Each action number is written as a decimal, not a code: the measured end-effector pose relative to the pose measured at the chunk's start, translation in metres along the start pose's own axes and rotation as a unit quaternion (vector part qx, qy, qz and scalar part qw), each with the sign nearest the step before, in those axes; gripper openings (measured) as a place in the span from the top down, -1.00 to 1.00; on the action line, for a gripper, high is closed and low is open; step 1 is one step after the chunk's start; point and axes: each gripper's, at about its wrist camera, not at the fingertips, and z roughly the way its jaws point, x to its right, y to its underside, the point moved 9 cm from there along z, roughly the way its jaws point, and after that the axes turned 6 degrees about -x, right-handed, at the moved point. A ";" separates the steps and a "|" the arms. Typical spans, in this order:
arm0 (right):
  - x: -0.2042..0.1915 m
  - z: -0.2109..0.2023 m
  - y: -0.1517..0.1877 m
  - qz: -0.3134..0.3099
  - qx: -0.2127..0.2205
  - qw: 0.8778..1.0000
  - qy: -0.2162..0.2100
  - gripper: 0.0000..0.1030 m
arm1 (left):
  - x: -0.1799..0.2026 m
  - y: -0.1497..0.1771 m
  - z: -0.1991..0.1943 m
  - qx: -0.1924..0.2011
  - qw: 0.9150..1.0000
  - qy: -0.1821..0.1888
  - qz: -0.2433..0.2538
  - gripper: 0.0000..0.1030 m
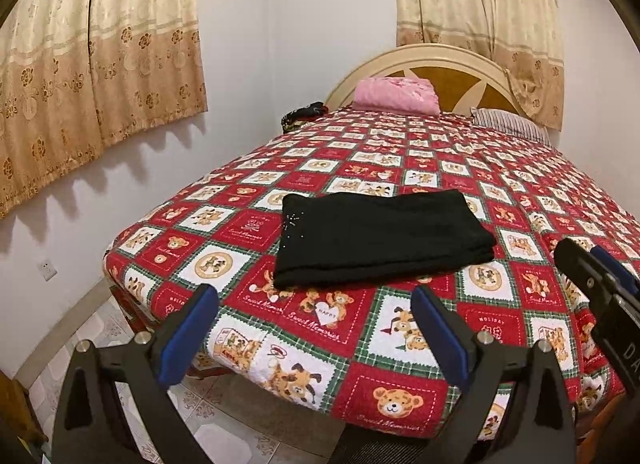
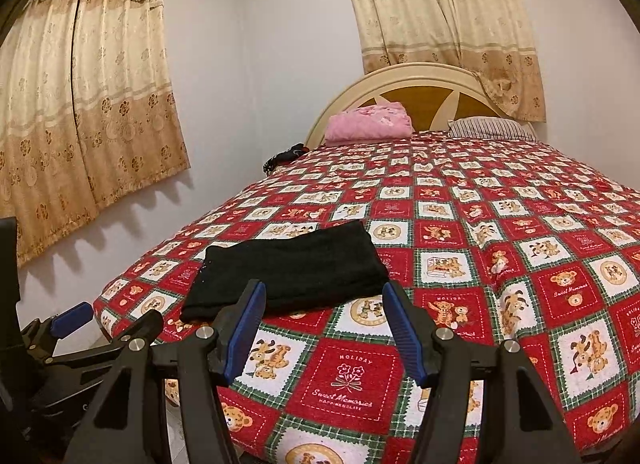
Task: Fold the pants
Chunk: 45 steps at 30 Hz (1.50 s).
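1. From my seat at the controls, the pants (image 1: 380, 240) look folded. They lie as a compact black rectangle of several layers on the bed (image 1: 400, 392), near its foot corner on the patchwork teddy-bear cover. No leg or waistband trails loose that I can see.

2. The bundle's edges look fairly square in the left wrist view. The near edge shows stacked layers, thick and slightly rounded. A small sprinkle of pale dots sits at its left end; I cannot tell whether that is decoration or lint.

3. My left hand-held gripper (image 1: 316, 328) is released: its blue pads stand wide apart with only bedcover showing between them. It sits short of the pants, not touching them.

4. My right hand-held gripper (image 2: 324, 324) is likewise released, with the jaws apart and nothing between them. In the right wrist view the near edge of the pants shows just beyond its left finger, but I see no contact.

5. Both tools are clear of the cloth, so I judge the folding itself done.

6. What may be left is small: perhaps a smoothing press on the top layer, or nothing at all.

7. The pink bundle (image 1: 396, 93) and striped pillow (image 1: 512, 121) by the headboard are well apart from the pants.
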 end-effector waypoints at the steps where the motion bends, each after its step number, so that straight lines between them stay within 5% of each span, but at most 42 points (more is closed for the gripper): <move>1: 0.000 0.000 0.000 0.000 0.000 1.000 0.000 -0.22 | 0.001 0.000 0.000 0.000 1.000 0.000 0.001 -0.93; 45: 0.000 -0.006 -0.002 0.005 0.010 1.000 0.003 -0.22 | 0.004 -0.002 -0.003 -0.001 1.000 -0.007 0.003 -0.93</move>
